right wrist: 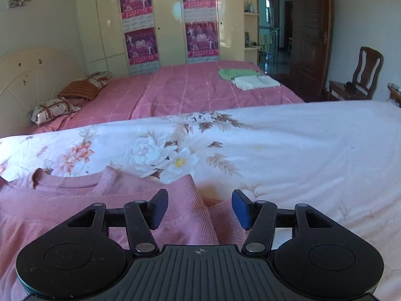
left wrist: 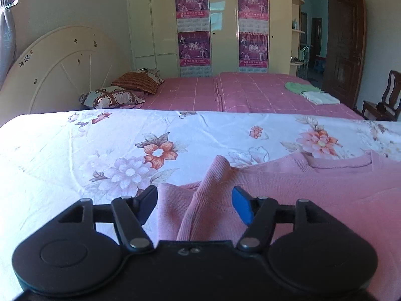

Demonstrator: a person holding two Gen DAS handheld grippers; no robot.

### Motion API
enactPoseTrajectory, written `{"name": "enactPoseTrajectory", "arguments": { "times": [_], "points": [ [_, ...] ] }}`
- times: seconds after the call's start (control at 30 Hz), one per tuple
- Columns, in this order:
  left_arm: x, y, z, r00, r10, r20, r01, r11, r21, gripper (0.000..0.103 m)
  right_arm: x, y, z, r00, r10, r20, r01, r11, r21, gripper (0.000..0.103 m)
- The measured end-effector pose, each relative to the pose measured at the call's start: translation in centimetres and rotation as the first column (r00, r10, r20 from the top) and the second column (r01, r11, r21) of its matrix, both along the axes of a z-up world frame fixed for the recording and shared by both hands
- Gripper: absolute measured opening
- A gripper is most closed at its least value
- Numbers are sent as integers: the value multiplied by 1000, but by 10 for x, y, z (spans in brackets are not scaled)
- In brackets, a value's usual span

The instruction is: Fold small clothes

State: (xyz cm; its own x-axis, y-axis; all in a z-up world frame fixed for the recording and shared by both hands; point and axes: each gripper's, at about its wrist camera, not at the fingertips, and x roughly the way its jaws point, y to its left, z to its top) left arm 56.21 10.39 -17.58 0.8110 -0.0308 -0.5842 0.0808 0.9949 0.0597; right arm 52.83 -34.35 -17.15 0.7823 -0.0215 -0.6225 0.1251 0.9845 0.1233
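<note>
Home bedroom: bed (left wrist: 250, 92), pillows (left wrist: 112, 97), wardrobe (left wrist: 225, 25)

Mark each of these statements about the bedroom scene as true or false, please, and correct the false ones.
1. The pink sweater lies on a floral sheet. True.
2. The left gripper is shut on a sleeve. False: its jaws are open, with a sleeve fold between them.
3. The right gripper is open. True.
4. A blue garment lies on the far pink bed. False: a green garment and a white garment lie there, folded.
5. A wooden chair stands near the door. True.
</note>
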Motion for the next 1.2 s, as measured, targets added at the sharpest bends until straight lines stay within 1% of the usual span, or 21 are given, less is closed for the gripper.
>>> {"name": "enactPoseTrajectory", "arguments": {
  "times": [0.07, 0.1, 0.13, 0.2, 0.3, 0.37, 0.4, 0.43, 0.47, 0.57, 0.6, 0.63, 0.67, 0.77, 0.9, 0.97, 1.03, 1.07, 1.13, 1.17, 1.2],
  "points": [
    [-14, -3, 10, 1000, -24, 9, 24, 999, -43, 64, -12, 12, 8, 999, 42, 20, -42, 999, -10, 55],
    [-20, -7, 13, 999, -47, 16, 48, 998, -50, 64, -16, 19, 10, 998, 65, 23, -64, 998, -11, 51],
    [-24, -15, 15, 997, -75, 18, 76, 996, -47, 65, -18, 27, 9, 996, 88, 17, -88, 996, -14, 47],
    [-26, -33, 8, 992, -128, -7, 127, 991, -38, 66, -15, 43, -2, 992, 124, -23, -124, 992, -21, 46],
    [-19, -45, -12, 990, -121, -71, 120, 992, -28, 65, -7, 55, -23, 986, 144, -82, -147, 989, -32, 44],
    [-14, -41, -30, 988, -84, -130, 84, 996, -7, 62, -3, 52, -41, 987, 92, -128, -108, 987, -122, 44],
    [-13, -35, -36, 987, -72, -143, 69, 997, -21, 62, -1, 45, -49, 987, 63, -147, -85, 985, -148, 44],
    [-15, -28, -38, 990, -66, -129, 60, 997, -48, 63, -3, 34, -52, 990, 61, -131, -74, 992, -98, 45],
    [-17, -22, -38, 991, -50, -127, 44, 998, -50, 63, -4, 26, -53, 991, 51, -126, -59, 996, -65, 45],
    [-22, -19, -35, 990, -52, -134, 48, 998, -32, 62, -9, 28, -50, 989, 57, -138, -73, 991, -115, 45],
    [-24, -17, -32, 990, -39, -139, 34, 999, -40, 62, -11, 29, -48, 988, 51, -143, -68, 991, -117, 45],
    [-29, -15, -27, 990, -32, -139, 24, 998, -60, 58, -13, 30, -45, 989, 42, -144, -57, 993, -102, 45],
    [-34, -15, -21, 991, -39, -130, 28, 996, -84, 59, -17, 32, -40, 990, 43, -134, -53, 996, -77, 45],
    [-52, -26, -8, 991, -93, -98, 84, 992, -93, 61, -30, 56, -20, 989, 126, -77, -129, 991, -35, 45],
    [-60, -51, -7, 982, -143, -120, 124, 981, -152, 63, -31, 111, -11, 965, 255, -55, -256, 967, -19, 45],
    [-63, -63, -13, 979, -159, -130, 140, 980, -144, 63, -31, 137, -13, 952, 300, -57, -301, 953, -16, 45],
    [-67, -67, -21, 976, -162, -145, 146, 983, -115, 64, -33, 157, -18, 940, 335, -68, -339, 939, -51, 45],
    [-68, -66, -28, 975, -145, -166, 131, 987, -89, 65, -34, 165, -25, 934, 347, -85, -353, 932, -83, 45],
    [-73, -50, -37, 978, -131, -161, 113, 987, -115, 66, -39, 166, -43, 933, 338, -124, -355, 921, -163, 45],
    [-77, -43, -37, 980, -126, -154, 109, 987, -117, 67, -43, 157, -50, 937, 328, -118, -344, 925, -161, 45],
    [-79, -38, -36, 980, -126, -155, 109, 988, -112, 66, -47, 143, -53, 942, 322, -97, -332, 936, -116, 45]
  ]
}}
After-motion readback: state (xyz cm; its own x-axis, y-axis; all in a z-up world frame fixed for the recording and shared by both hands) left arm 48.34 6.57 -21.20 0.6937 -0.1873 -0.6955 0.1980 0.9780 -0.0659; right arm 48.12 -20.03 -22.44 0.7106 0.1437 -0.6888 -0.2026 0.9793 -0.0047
